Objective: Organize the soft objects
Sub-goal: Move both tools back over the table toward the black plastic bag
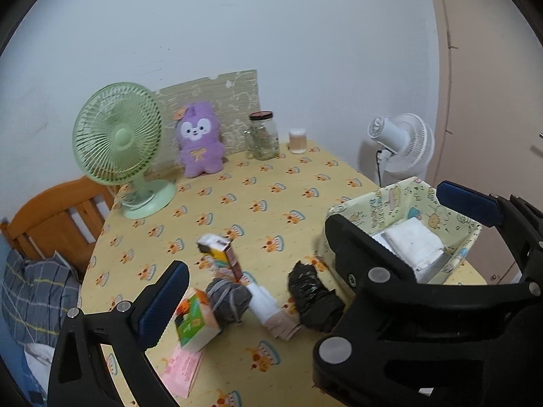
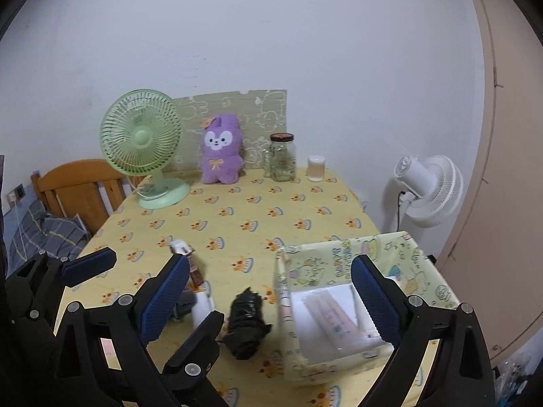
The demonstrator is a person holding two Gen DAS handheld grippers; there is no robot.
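Black bundle [image 2: 247, 325] lies lengthwise toward the table's near edge, beside the fabric box [image 2: 342, 305], nearer the empty, spread right gripper [image 2: 271, 295]; left gripper [image 1: 312, 247] is likewise released.

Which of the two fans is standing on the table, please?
The green fan stands on the table, beside the purple plush; the white fan stands off its far right corner.

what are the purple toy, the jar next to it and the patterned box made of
Purple toy: plush fabric, judging by its fuzzy, matte pile. Jar: clear glass by the look, see-through and glossy, with a dark lid. Patterned box: probably printed fabric or coated cloth, its walls slightly slack.
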